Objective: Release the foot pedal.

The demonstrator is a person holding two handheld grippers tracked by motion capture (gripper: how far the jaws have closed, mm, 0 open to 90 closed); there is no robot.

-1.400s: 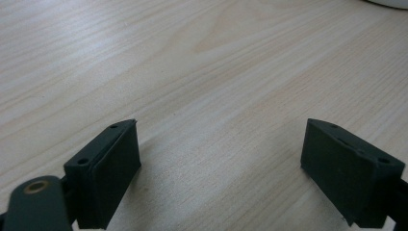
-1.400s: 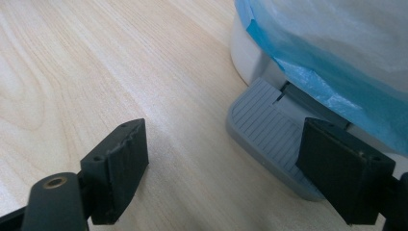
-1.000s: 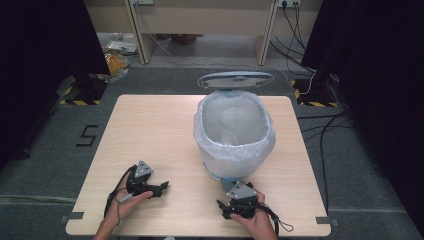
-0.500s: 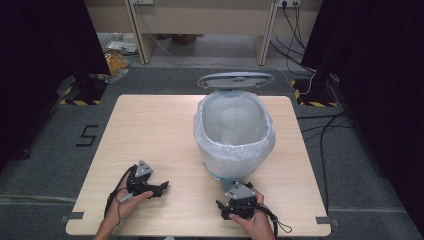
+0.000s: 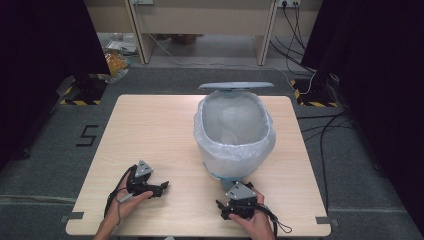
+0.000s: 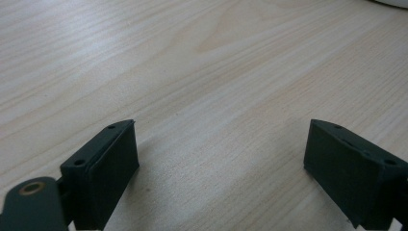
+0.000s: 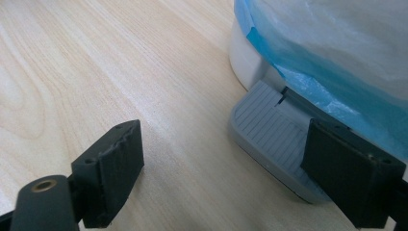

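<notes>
On the table [image 5: 150,130] we see the bin [image 5: 234,135] at centre-right, its lid [image 5: 236,86] raised behind and its pedal [image 7: 269,130] at the front. Before it lie the left gripper [image 5: 162,187] and, nearer the pedal, the right gripper [image 5: 222,209].

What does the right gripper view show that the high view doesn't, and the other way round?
The right gripper view alone reveals the ribbed grey foot pedal at the bin's base and the blue edge of the bag. The high view alone gives the raised lid, the bag-lined opening, both hands, the left gripper and the floor around. Shared: the wooden table, the pedal bin with its bag, and the right gripper, whose jaws stand apart.
</notes>
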